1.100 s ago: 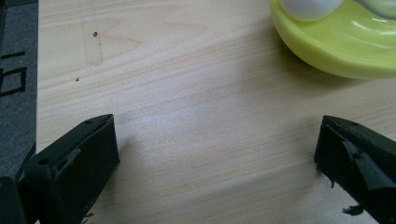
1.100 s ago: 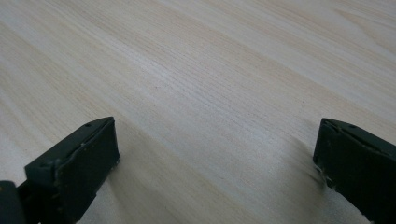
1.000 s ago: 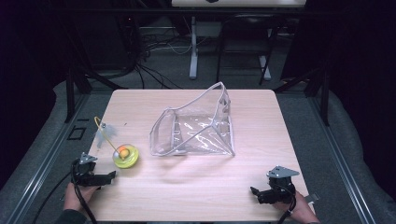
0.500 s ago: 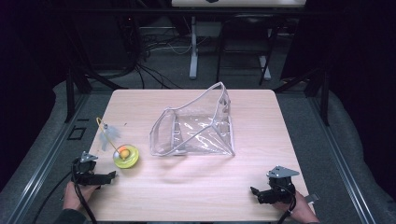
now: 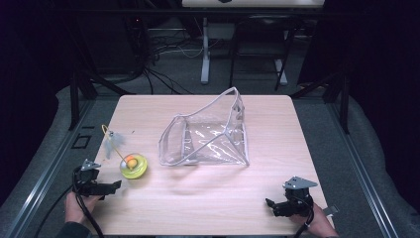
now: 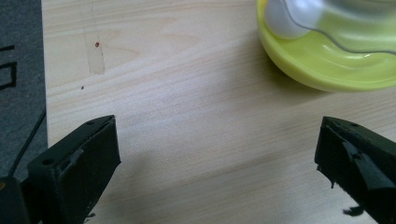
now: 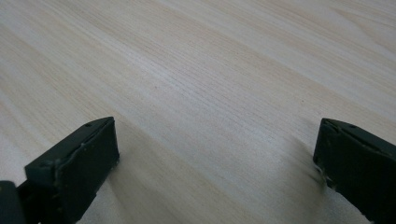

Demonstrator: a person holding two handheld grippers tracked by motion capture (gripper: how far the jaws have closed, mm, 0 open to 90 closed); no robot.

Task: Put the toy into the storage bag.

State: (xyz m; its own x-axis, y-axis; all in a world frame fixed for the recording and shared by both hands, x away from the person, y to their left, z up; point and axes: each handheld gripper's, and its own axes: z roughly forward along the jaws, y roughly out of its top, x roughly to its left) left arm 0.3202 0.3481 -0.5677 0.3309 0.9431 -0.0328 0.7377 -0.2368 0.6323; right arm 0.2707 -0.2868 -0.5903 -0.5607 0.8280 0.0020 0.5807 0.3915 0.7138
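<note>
Table: a light wooden table (image 5: 208, 198) sits in the middle.
Floor: grey carpet (image 5: 346, 148) lies all around the table.
Behind the table: a white stand leg (image 5: 204, 54) and black cables (image 5: 153, 59) on the floor.
Beside the table: dark metal frame bars (image 5: 74, 94).
Light: the room behind the table is dark.

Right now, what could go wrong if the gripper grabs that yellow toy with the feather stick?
The left gripper is open beside the yellow toy. Its round, sloping rim may slip out of the flat jaws. The thin wand with feathers leans up from the toy, so it might catch on the gripper. The clear bag looks floppy, so its opening could sag or the bag could slide if bumped.
</note>
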